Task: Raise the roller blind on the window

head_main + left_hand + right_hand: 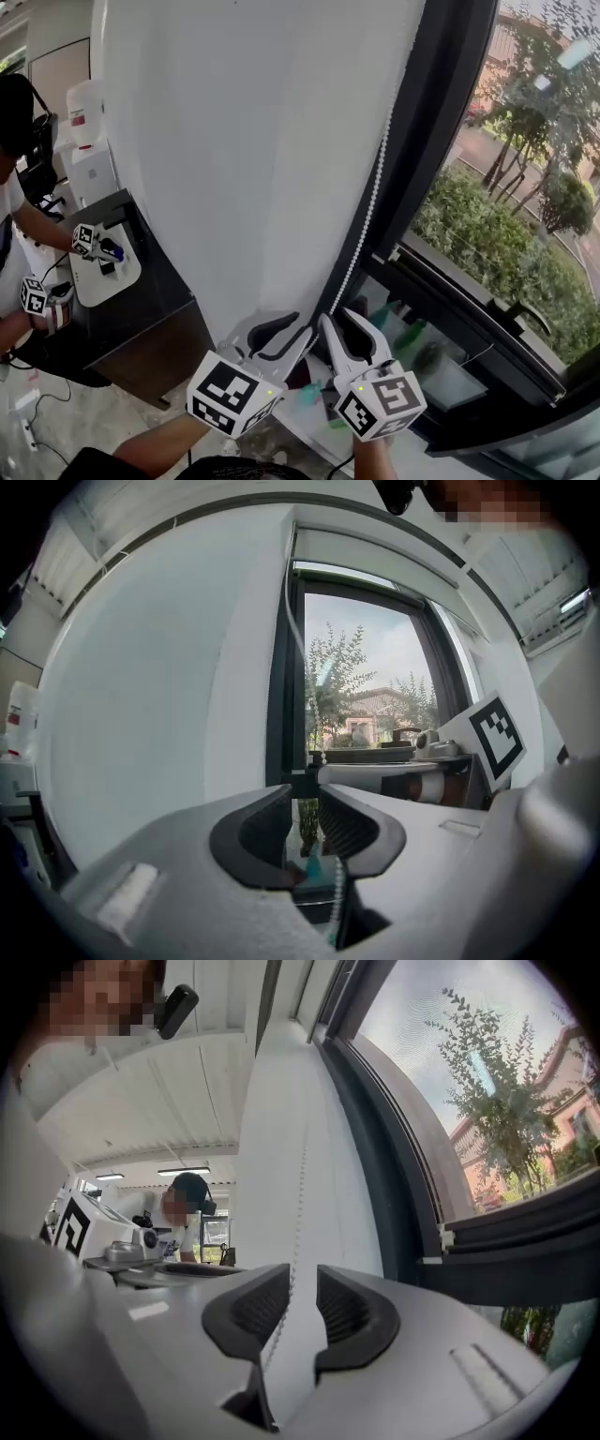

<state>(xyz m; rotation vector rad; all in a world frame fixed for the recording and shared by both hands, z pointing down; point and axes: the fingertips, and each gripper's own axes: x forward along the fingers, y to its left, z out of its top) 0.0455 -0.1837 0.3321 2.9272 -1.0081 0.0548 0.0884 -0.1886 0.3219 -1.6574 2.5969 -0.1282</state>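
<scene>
head view: the white roller blind (253, 141) hangs low over the dark-framed window (450, 112), its bead chain (368, 211) at the edge, and a dark desk (150, 281) stands left. left gripper view: my left gripper (305, 803) gapes wide, chain loose between. right gripper view: my right gripper (302, 1283) stands narrower, chain between, unpinched.

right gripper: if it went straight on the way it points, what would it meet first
Most likely the white bead chain, hanging between the right gripper's open jaws; close behind is the white roller blind fabric, though depth is unclear.
</scene>
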